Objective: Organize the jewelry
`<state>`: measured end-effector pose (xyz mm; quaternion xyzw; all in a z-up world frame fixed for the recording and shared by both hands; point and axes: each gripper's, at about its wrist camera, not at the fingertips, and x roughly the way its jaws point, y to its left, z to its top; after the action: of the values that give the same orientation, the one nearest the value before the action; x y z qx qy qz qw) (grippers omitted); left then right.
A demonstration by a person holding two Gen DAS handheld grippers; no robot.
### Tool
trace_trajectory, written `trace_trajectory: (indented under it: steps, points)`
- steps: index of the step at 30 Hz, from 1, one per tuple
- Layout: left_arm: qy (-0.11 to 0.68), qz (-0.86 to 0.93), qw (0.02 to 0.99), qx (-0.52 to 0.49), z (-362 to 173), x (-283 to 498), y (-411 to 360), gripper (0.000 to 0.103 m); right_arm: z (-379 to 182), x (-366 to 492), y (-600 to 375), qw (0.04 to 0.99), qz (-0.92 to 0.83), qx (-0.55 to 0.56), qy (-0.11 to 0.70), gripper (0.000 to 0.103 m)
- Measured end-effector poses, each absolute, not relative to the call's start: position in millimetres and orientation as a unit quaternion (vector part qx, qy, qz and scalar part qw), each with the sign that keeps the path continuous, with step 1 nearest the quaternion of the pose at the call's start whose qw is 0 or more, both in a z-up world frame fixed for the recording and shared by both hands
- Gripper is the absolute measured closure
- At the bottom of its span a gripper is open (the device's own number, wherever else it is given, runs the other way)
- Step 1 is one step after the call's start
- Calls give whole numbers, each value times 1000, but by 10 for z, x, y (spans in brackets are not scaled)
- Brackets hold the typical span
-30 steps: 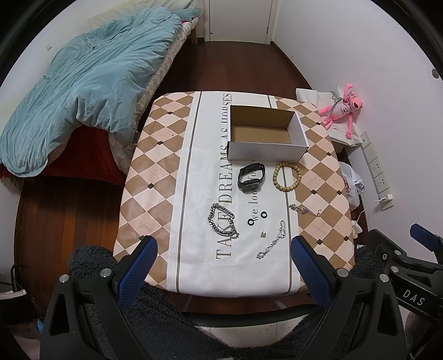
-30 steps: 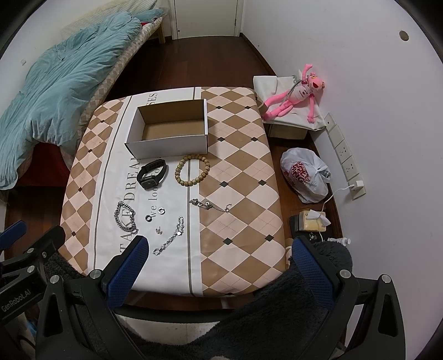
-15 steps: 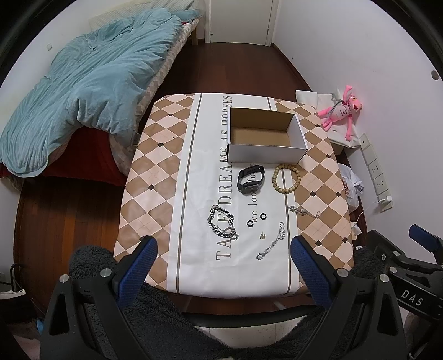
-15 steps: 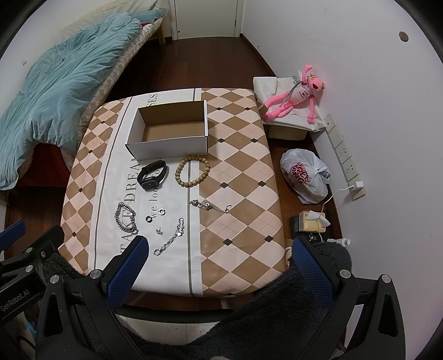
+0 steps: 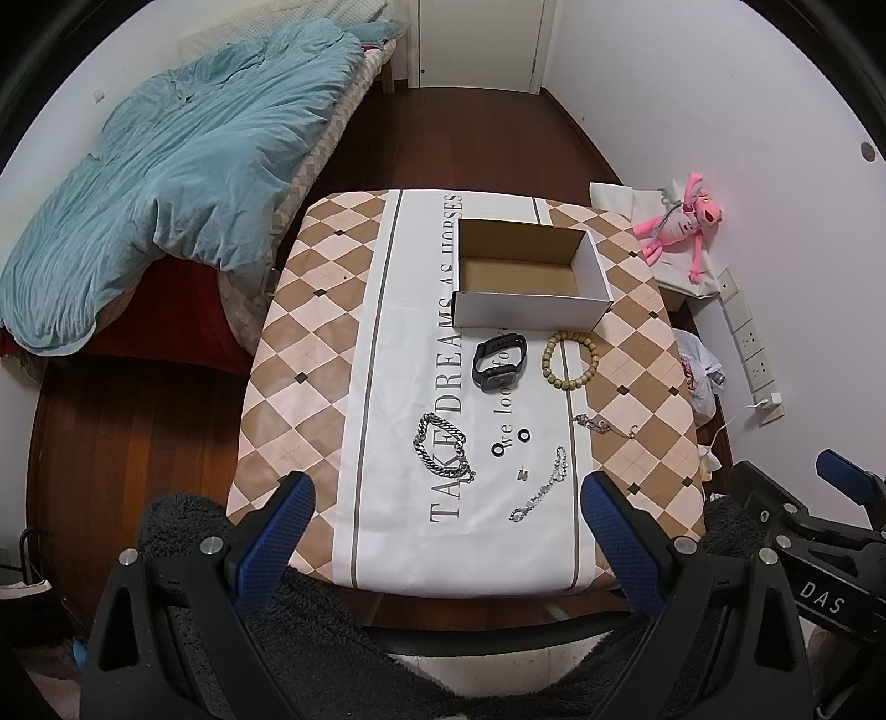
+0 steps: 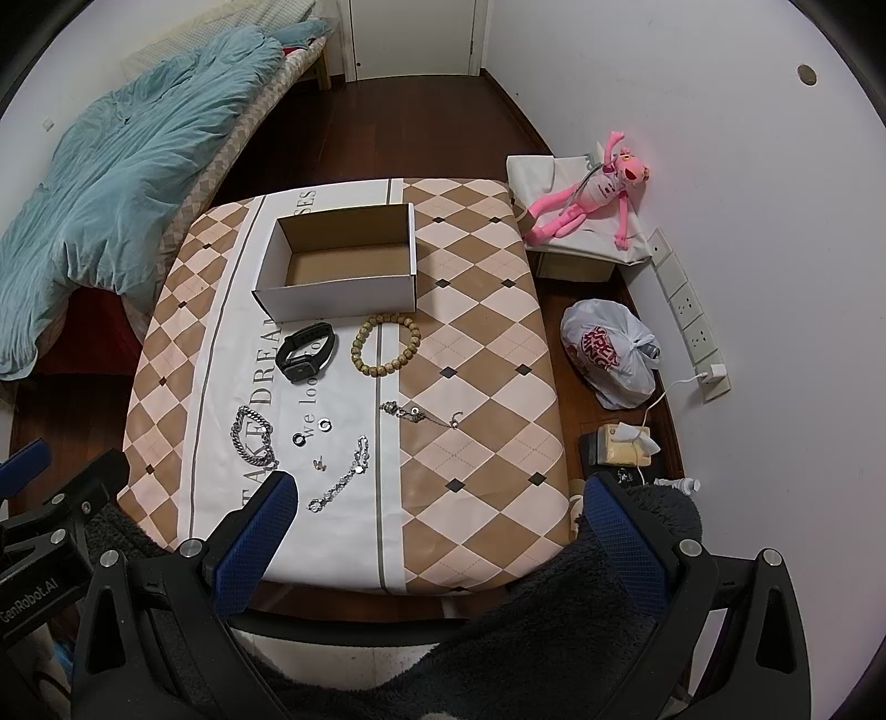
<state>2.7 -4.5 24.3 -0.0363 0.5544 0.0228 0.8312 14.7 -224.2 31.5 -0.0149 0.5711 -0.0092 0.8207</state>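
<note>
An empty white cardboard box (image 5: 526, 277) (image 6: 343, 271) stands at the far middle of a table with a checked cloth (image 5: 310, 343) (image 6: 487, 354). In front of it lie a black watch (image 5: 498, 363) (image 6: 306, 351), a wooden bead bracelet (image 5: 570, 361) (image 6: 386, 344), a thick silver chain (image 5: 443, 453) (image 6: 255, 435), two small rings (image 5: 510, 442) (image 6: 312, 432), a thin silver bracelet (image 5: 541, 486) (image 6: 340, 475) and a thin necklace (image 5: 603, 426) (image 6: 421, 414). My left gripper (image 5: 447, 501) and right gripper (image 6: 434, 501) are open and empty, held high above the near table edge.
A bed with a blue duvet (image 5: 166, 166) lies left of the table. A pink plush toy (image 6: 587, 194) on a white bag, a plastic bag (image 6: 609, 346) and a wall power strip (image 6: 686, 315) are on the right. A door (image 5: 476, 39) is at the back.
Both grippers have drifted slightly; the table sits a little lower in the left view. Nothing on the table has moved.
</note>
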Motion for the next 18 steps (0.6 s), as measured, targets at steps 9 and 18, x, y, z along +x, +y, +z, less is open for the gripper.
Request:
trace_trajectory:
  steps: [9, 18]
  points:
    - [553, 22, 832, -38, 324, 32, -26, 5, 333, 137, -2262, 821, -9, -15, 570, 0]
    - [553, 25, 832, -35, 344, 78, -31, 5, 293, 112, -2282, 821, -11, -14, 570, 0]
